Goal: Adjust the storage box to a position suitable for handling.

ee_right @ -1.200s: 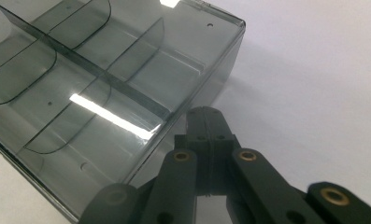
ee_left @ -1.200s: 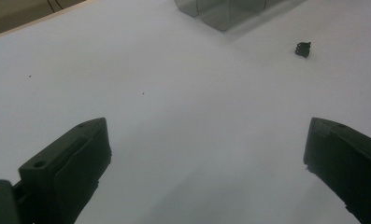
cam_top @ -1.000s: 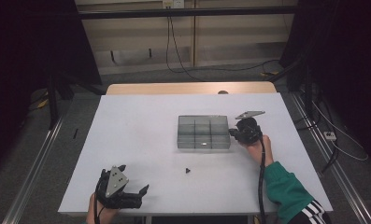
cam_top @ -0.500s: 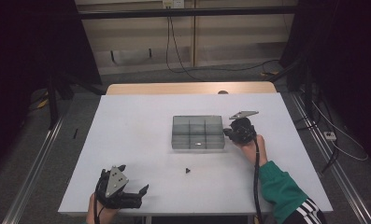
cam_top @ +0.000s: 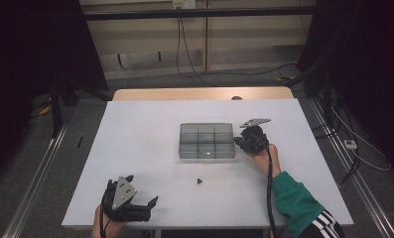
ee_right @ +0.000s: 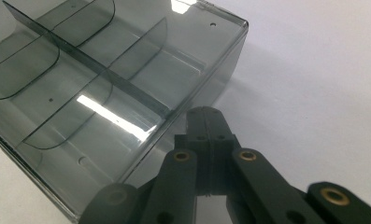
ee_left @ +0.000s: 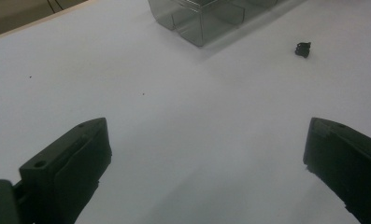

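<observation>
While the left gripper [cam_top: 144,206] rests bottom-left with jaws spread wide, the right gripper [cam_top: 238,142], jaws pressed together, touches the clear divided box [cam_top: 207,141] mid-frame, forearm angled from lower right.

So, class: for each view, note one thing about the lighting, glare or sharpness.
High view: the white table is lit while the surroundings are dark. Left gripper view: the small black part looks soft and casts only a faint shadow. Right gripper view: bright glare streaks lie on the clear smoky plastic divided box.
</observation>
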A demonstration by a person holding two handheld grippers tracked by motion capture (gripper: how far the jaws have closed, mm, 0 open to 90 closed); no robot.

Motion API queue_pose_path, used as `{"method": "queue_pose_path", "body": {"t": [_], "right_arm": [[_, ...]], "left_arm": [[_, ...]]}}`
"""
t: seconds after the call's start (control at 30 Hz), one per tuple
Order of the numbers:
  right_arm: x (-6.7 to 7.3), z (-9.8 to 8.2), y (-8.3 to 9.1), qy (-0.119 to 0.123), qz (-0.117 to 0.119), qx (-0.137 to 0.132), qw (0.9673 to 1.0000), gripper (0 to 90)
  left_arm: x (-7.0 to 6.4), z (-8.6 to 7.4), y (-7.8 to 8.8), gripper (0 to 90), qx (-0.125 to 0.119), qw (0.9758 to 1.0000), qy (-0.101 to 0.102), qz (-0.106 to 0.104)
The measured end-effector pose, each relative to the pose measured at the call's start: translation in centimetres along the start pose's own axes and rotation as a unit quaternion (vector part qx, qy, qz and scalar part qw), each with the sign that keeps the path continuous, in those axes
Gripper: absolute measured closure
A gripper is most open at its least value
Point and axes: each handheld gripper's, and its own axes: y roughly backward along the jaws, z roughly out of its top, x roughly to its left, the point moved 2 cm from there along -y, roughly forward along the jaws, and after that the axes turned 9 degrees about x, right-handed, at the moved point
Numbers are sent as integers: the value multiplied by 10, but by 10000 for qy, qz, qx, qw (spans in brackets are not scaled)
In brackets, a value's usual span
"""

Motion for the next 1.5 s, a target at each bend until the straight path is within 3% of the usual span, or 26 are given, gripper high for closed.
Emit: {"method": "queue_pose_path", "body": {"t": [0.33, 0.87, 1.13, 1.23, 1.3, 1.5], "right_arm": [[0, 0, 0, -2, 29, 7, 10000, 900], [9, -17, 22, 64, 152, 161, 9997, 891], [14, -33, 35, 95, 362, 246, 9990, 651], [18, -39, 39, 96, 429, 286, 9986, 511], [20, -43, 39, 124, 494, 335, 9981, 344], [30, -49, 42, 240, 756, 349, 9962, 119]], "left_arm": [[0, 0, 0, 7, 0, 10000, 9, -2], [0, -1, 1, 7, 8, 10000, -24, 5], [-1, -2, 1, 7, -9, 10000, 24, -28], [-1, -2, 1, 7, -6, 10000, 22, -27], [-1, -2, 1, 7, -2, 10000, 23, -28], [-1, -2, 1, 7, -10, 10000, 28, -23]]}}
